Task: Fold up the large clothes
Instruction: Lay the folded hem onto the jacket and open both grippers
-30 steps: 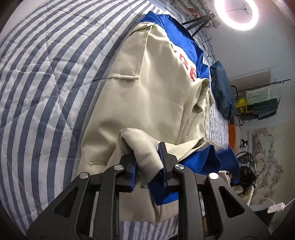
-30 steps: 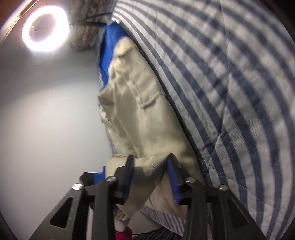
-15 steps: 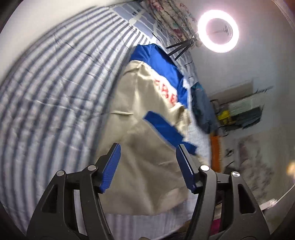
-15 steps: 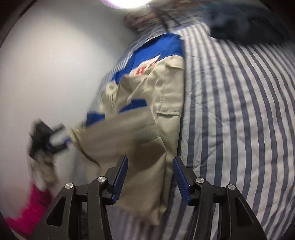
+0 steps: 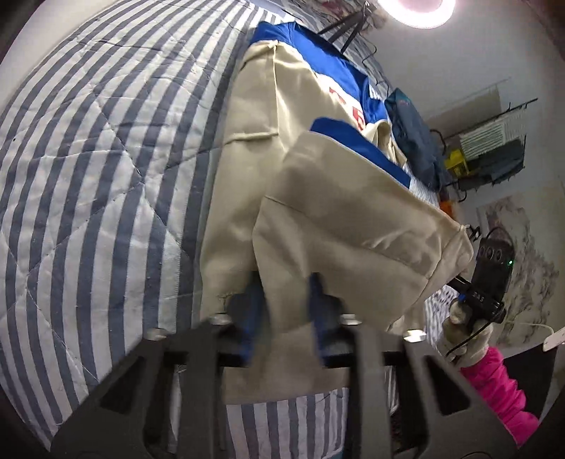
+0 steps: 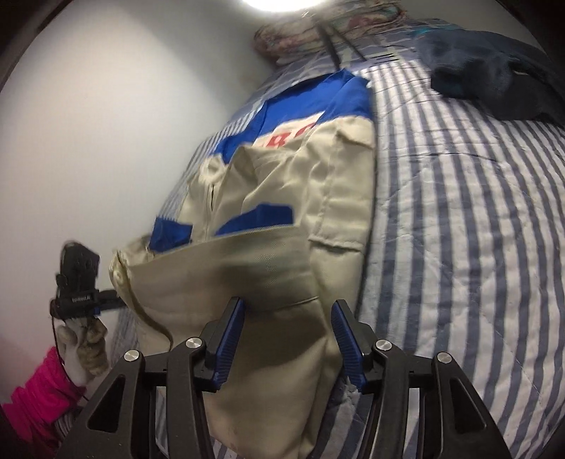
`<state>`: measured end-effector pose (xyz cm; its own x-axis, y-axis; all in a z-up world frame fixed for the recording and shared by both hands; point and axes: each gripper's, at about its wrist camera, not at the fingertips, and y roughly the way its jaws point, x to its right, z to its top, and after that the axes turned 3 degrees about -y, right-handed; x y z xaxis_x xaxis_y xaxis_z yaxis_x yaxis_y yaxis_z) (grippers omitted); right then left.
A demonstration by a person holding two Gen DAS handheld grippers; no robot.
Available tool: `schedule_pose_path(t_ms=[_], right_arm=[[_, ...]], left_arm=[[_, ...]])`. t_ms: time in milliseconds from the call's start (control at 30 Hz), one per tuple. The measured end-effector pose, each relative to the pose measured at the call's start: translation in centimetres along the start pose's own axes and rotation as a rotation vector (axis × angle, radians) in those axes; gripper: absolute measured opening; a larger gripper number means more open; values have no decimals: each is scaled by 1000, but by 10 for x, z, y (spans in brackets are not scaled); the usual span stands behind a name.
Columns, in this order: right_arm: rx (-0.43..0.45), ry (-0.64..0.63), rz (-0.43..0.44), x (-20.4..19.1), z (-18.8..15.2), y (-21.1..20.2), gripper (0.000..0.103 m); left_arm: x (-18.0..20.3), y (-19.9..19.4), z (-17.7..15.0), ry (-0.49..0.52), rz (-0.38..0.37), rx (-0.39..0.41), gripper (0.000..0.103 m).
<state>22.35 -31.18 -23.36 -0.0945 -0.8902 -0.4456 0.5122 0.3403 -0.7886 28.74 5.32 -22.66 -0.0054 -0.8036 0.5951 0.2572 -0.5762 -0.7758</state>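
Note:
A beige and blue jacket point(image 5: 275, 148) with red letters lies on the striped bed, its lower part folded up over its body. In the left wrist view my left gripper point(image 5: 284, 293) is blurred, its jaws partly closed around a fold of beige cloth. In the right wrist view the jacket point(image 6: 289, 212) lies ahead, and my right gripper point(image 6: 287, 317) is open just above the folded beige hem, holding nothing. Each gripper shows in the other's view, beside the fold's far corner: the right one point(image 5: 492, 272), the left one point(image 6: 79, 279).
The blue and white striped quilt point(image 5: 88, 176) covers the bed point(image 6: 476, 212). A dark blue garment point(image 5: 413, 134) lies beyond the jacket, also in the right wrist view point(image 6: 494, 70). A ring light point(image 5: 416, 10) on a stand, a wall and a rack point(image 5: 491, 151) are around.
Both grippers let go of the jacket's hem and drew back. The hem now lies folded over the jacket's body. The left gripper has since closed in on the fold again.

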Motion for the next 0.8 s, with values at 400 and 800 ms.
schedule_pose_path(t_ms=[400, 800], right_arm=[[-19, -9, -161, -3, 1, 0, 13], [137, -264, -225, -62, -3, -22, 29]], left_arm=[[10, -7, 2, 19, 188, 107, 28], [56, -22, -3, 272, 159, 254, 30]])
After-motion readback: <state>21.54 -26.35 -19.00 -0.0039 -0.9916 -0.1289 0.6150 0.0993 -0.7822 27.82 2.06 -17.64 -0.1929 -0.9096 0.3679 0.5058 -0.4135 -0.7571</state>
